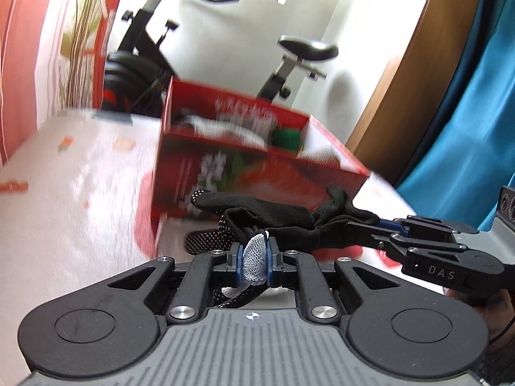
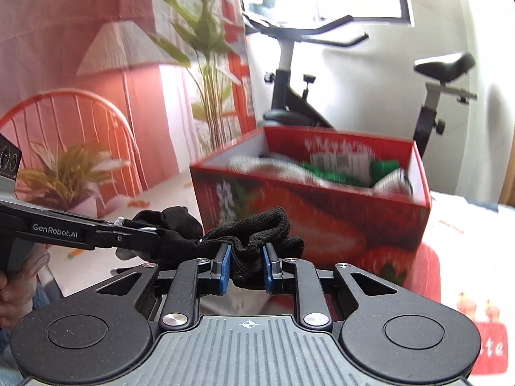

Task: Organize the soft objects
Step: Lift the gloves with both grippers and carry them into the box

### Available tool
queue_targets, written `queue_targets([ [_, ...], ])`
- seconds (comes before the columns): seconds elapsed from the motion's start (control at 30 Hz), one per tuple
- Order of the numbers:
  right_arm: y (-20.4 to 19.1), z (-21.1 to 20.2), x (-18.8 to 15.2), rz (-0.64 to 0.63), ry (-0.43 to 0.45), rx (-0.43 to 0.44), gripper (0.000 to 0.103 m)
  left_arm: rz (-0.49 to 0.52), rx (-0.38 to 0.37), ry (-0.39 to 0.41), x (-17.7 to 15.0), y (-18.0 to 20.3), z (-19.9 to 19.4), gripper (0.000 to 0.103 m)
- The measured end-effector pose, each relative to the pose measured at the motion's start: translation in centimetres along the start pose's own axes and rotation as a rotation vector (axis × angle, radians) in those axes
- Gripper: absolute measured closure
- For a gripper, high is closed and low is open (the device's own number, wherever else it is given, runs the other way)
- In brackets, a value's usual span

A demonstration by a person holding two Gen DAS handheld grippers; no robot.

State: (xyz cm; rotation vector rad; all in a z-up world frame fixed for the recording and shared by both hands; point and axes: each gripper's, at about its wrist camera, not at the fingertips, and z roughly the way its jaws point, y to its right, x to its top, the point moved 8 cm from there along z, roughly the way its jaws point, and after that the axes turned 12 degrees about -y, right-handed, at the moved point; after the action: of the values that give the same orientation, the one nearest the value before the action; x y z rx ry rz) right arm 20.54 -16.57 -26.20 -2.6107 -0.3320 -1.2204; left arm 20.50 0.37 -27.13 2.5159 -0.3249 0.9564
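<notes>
Both grippers clamped shut, side by side

The left gripper (image 1: pixel 256 259) has its blue pads pinched nearly together on a black glove (image 1: pixel 267 217), pointing slightly downward. The right gripper (image 2: pixel 246 268) grips the glove's bunched black cuff between its pads, which stand a little apart. Each gripper's fingers reach into the other's view from the side. A hand (image 2: pixel 17 281) wraps the left gripper's handle.

We note both tools share one build: black linkage arms with round silver screws, blue pads on the fingertips, and a grey ribbed housing bearing a small crosshair mark. The left gripper (image 1: pixel 256 257) carries "GenRobot.AI" in white on its side arm; the right gripper (image 2: pixel 246 265) carries "DAS". A bare hand (image 2: pixel 19 286) shows beside blue fabric.
</notes>
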Motion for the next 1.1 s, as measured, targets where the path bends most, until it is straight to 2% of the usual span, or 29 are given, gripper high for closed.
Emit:
queue_targets([
  [0.13, 0.1, -0.7, 3.9, -0.058, 0.066, -0.016, 0.084, 0.027, 0.009, 0.081, 3.9, 0.4, -1.5, 0.089],
  [0.27, 1.3, -0.3, 8.1, -0.084, 0.11, -0.055, 0.084, 0.061, 0.024, 0.136, 8.4, 0.7, -0.7, 0.089],
  [0.33, 2.4, 0.6, 9.9, -0.066, 0.109, -0.073, 0.084, 0.071, 0.047, 0.143, 10.5, 0.9, 0.4, 0.089],
  [0.43, 4.6, 2.5, 11.4, -0.011, 0.086, -0.109, 0.084, 0.066, 0.043, 0.098, 13.0, 0.9, 3.2, 0.089],
  [0.63, 9.3, 5.5, 10.3, 0.12, 0.002, -0.162, 0.084, 0.079, 0.04, -0.068, 13.9, 1.0, 9.4, 0.089],
  [0.7, 10.4, 6.1, 9.6, 0.159, -0.027, -0.165, 0.084, 0.086, 0.046, -0.099, 13.7, 1.1, 10.7, 0.089],
  [0.83, 11.7, 7.3, 8.1, 0.193, -0.078, -0.188, 0.084, 0.093, 0.059, -0.144, 13.2, 1.3, 12.4, 0.086],
  [0.97, 12.4, 7.7, 7.2, 0.211, -0.099, -0.213, 0.084, 0.134, 0.079, -0.153, 12.9, 1.1, 12.9, 0.082],
  [1.03, 12.7, 7.8, 7.0, 0.212, -0.104, -0.227, 0.084, 0.142, 0.101, -0.153, 12.9, 0.9, 12.9, 0.069],
  [1.1, 12.8, 7.7, 6.9, 0.205, -0.108, -0.244, 0.083, 0.127, 0.123, -0.149, 13.0, 0.5, 12.5, 0.059],
])
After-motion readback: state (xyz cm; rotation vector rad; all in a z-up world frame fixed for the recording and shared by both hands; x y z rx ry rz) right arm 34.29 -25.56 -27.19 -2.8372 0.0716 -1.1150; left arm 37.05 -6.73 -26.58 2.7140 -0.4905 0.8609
